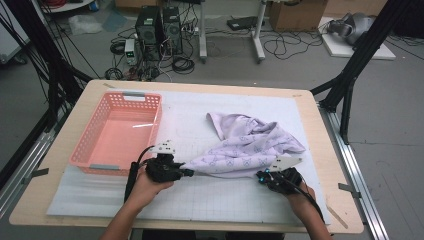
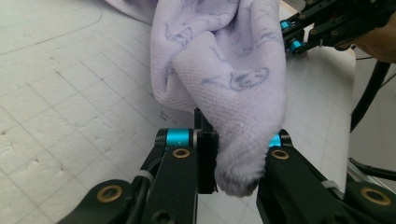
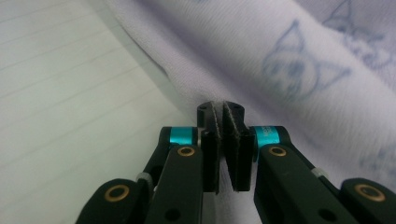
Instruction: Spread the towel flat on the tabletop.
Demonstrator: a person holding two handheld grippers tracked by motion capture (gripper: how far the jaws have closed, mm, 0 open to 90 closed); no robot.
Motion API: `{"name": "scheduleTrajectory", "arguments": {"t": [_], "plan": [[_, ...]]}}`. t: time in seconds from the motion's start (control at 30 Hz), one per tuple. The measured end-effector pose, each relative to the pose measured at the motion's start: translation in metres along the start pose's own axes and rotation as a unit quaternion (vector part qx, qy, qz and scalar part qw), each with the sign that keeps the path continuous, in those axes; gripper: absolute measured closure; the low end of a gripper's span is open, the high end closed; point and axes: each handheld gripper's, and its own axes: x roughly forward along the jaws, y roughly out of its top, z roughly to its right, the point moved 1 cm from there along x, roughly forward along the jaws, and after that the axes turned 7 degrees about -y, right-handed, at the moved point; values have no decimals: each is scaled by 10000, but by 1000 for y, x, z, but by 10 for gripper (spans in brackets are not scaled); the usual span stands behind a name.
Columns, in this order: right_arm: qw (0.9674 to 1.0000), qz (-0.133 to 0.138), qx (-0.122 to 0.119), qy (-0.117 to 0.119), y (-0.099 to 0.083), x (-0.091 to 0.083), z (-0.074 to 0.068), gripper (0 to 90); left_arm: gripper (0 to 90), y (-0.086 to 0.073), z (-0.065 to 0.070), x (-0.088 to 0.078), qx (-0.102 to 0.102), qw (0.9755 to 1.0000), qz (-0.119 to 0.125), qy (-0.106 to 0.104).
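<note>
Grey workshop floor with cables and computer towers lies behind a pale wooden table [image 1: 320,150], most of it covered by a white gridded mat [image 1: 200,195].

Lilac cloth [image 1: 250,145] with a faint printed pattern lies on the mat right of centre. It is bunched toward the far side and pulled out along its near edge between the two grippers.

Left gripper [image 1: 189,173]: held in the left hand [image 1: 150,187], pointing toward the right across the mat, at the cloth's near-left corner. In the left gripper view the jaws are closed on a thick fold of the cloth [image 2: 233,93]; the fabric fills the gap between the pads and bulges out below them. The cloth runs away from this gripper toward the right gripper [image 2: 292,39], seen at the upper right of that view.

Right gripper [image 1: 262,176]: held in the right hand [image 1: 300,192], at the cloth's near-right edge. In the right gripper view the pads are pressed nearly together, with the cloth [image 3: 303,70] lying just beyond and beside the tips. Whether an edge of fabric is pinched between the pads, I cannot tell.

Pink plastic basket [image 1: 90,137] stands at the left of the mat, well apart from the cloth, just beyond the left gripper.
</note>
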Motion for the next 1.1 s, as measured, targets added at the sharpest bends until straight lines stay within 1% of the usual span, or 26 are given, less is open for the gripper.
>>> {"name": "scheduleTrajectory", "arguments": {"t": [0.07,0.13,0.17,0.2,0.23,0.27,0.3,0.33,0.37,0.4,0.43,0.47,0.5,0.53,0.57,0.63,0.67,0.7,0.73,0.77,0.8,0.9,0.93,1.03,1.07,1.1], "plan": [[9998,-23,36,170,-8,-10,-1,854,827,-3,1,-1,14,10000,-47,-6],[9997,-57,26,253,-16,-22,-2,854,828,-7,2,-2,15,9999,-110,-70],[9992,-45,85,375,-26,-35,-3,855,828,-9,3,-1,27,9998,-169,-119],[9992,-45,85,375,-26,-35,-3,855,828,-11,5,-1,47,9995,-246,-187],[9988,-26,136,471,-34,-48,-4,855,828,-13,7,0,49,9991,-311,-278],[9984,-13,159,550,-37,-54,-6,855,827,-14,10,1,84,9984,-397,-387],[9984,-13,159,550,-37,-54,-6,855,827,-16,13,1,119,9975,-489,-501],[9975,-23,125,690,-42,-66,-7,855,815,-17,17,1,153,9964,-571,-604],[9975,-23,125,690,-42,-66,-7,855,815,-18,20,1,219,9949,-659,-735],[9969,-127,76,777,-47,-76,-9,854,790,-19,23,0,261,9937,-711,-827],[9969,-127,76,777,-47,-76,-9,854,790,-19,24,-2,294,9928,-730,-901],[9975,-267,48,654,-50,-79,-8,854,743,-20,25,-5,304,9925,-710,-944],[9971,-318,153,672,-55,-85,-6,826,593,-20,25,-8,306,9933,-652,-905],[9971,-318,153,672,-55,-85,-6,826,593,-20,25,-10,285,9947,-574,-810],[9974,-204,207,659,-56,-87,-4,790,535,-18,23,-11,257,9958,-500,-716],[9964,86,467,707,-56,-90,-1,678,455,-14,19,-12,198,9978,-258,-577],[9959,229,539,685,-55,-91,1,654,441,-11,18,-12,198,9985,-131,-496],[9958,334,590,619,-53,-92,2,628,438,-7,17,-10,215,9991,-16,-365],[9959,429,616,514,-51,-93,4,614,431,-4,15,-7,249,9995,45,-204],[9959,538,637,343,-47,-91,6,599,426,0,13,-2,229,9997,87,-98],[9959,538,637,343,-47,-91,6,599,426,3,11,4,228,9997,123,2],[9959,581,686,50,-43,-85,9,584,426,13,3,26,254,9990,116,349],[9960,578,687,-25,-41,-82,10,584,426,17,1,34,292,9984,122,478],[9951,654,703,-228,-37,-77,12,584,427,27,-4,53,429,9963,76,739],[9943,687,756,-292,-37,-76,13,584,427,29,-5,58,425,9959,95,792],[9936,729,795,-340,-37,-75,13,584,428,34,-7,65,416,9961,93,773]]}}
